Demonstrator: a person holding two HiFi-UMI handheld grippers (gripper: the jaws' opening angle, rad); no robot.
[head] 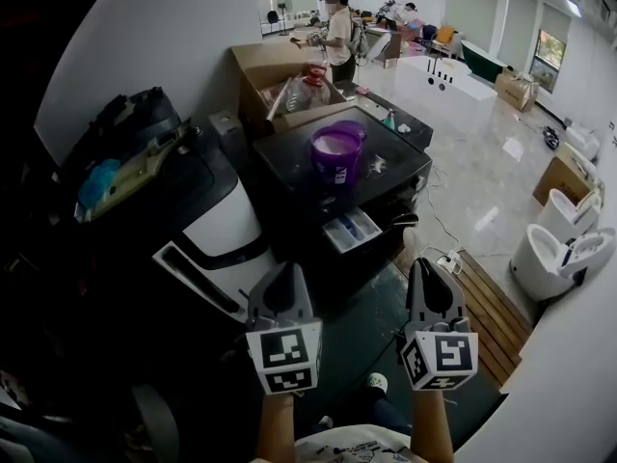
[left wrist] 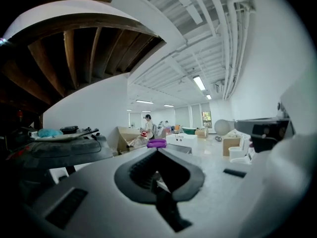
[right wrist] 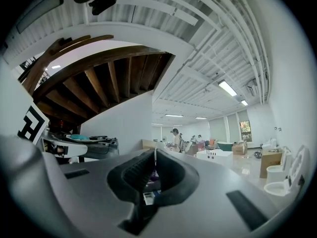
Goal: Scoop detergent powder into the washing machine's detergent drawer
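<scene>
A purple tub (head: 337, 152) of pale powder stands on top of the black washing machine (head: 289, 157). Below it the detergent drawer (head: 351, 229) is pulled out, showing blue and white compartments. No scoop can be made out. My left gripper (head: 281, 272) and right gripper (head: 428, 264) hover side by side in front of the machine, well short of the drawer, both shut and holding nothing. In the left gripper view the shut left gripper (left wrist: 157, 151) points at the purple tub (left wrist: 156, 143). In the right gripper view the right gripper (right wrist: 154, 152) has its tips together, with the drawer (right wrist: 147, 197) glimpsed beneath.
A second dark machine (head: 145, 177) with clutter on it stands at the left. An open cardboard box (head: 280, 75) and a person (head: 337, 32) are behind the washing machine. White toilets (head: 554, 249) line the right wall. A power strip (head: 445, 258) lies on the floor.
</scene>
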